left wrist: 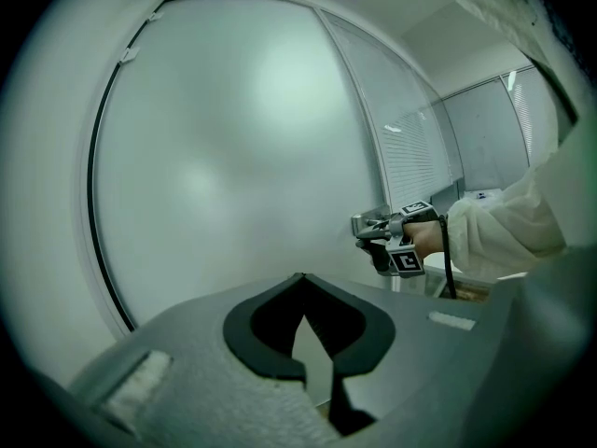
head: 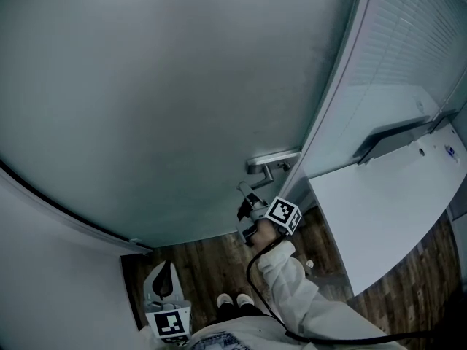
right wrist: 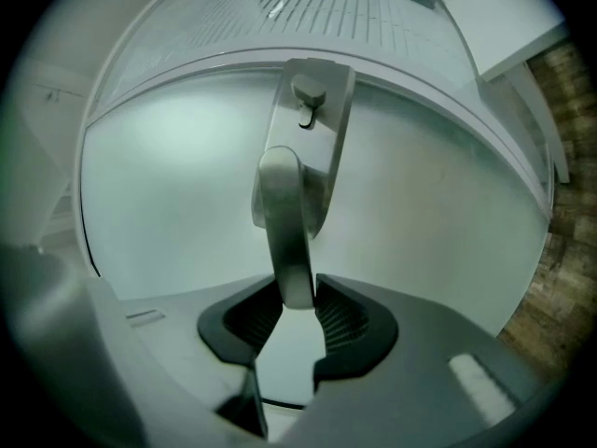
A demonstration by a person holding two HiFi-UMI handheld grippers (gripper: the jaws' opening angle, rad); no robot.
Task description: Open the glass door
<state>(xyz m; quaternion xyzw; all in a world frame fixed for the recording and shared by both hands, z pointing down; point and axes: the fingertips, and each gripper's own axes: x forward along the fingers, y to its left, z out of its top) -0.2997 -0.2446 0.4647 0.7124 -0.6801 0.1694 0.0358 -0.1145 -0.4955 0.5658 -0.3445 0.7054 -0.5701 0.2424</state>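
Note:
The frosted glass door (head: 146, 86) fills most of the head view. Its metal lever handle (head: 271, 160) sits at the door's right edge, on a plate with a small thumb-turn (right wrist: 308, 96) above it. My right gripper (head: 249, 199) is shut on the free end of the handle (right wrist: 284, 222), whose tip lies between the ribbed pads (right wrist: 340, 320). The left gripper view shows that grip from the side, with the right gripper (left wrist: 370, 233) at the handle (left wrist: 364, 220). My left gripper (head: 162, 286) hangs low by my body, away from the door (left wrist: 233, 157), its tips (left wrist: 300, 278) together on nothing.
A glass partition with blinds (head: 416, 35) stands right of the door frame (head: 328, 108), and a white desk (head: 387, 210) lies behind it. Dark wood floor (head: 211, 261) runs below, with my shoes (head: 233, 300) close to the door. A black cable (head: 252, 275) hangs from my right sleeve.

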